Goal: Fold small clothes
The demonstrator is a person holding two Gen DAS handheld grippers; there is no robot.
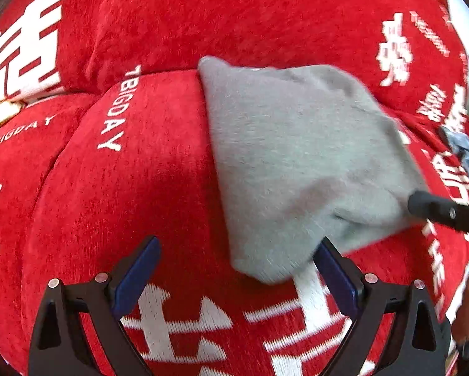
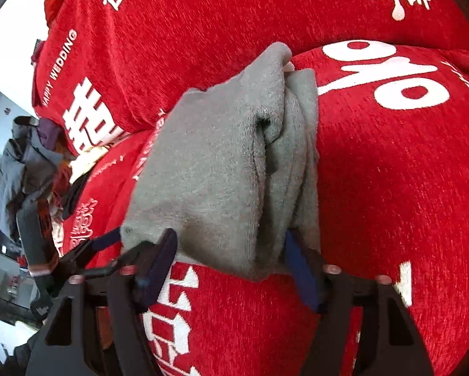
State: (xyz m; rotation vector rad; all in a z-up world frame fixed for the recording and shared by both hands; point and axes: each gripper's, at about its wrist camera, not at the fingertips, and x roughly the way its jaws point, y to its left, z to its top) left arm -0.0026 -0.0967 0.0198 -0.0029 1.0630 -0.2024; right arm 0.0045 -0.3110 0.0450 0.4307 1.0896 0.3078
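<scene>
Folded grey garment point(image 1: 300, 159) lying on the red printed cushion point(image 1: 146, 194), my left claw point(image 1: 237, 260) wide open, its right finger touching the garment's near corner, my right claw point(image 2: 231, 250) part open around the garment's near end, whether its pads press I cannot tell, heap of clothes point(image 2: 27, 169) at the far left.

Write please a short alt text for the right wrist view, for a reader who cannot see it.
A folded grey garment lies on a red cushion with white lettering, its near edge between the fingers of the right gripper. At the left edge, a pile of other clothes is visible.
</scene>
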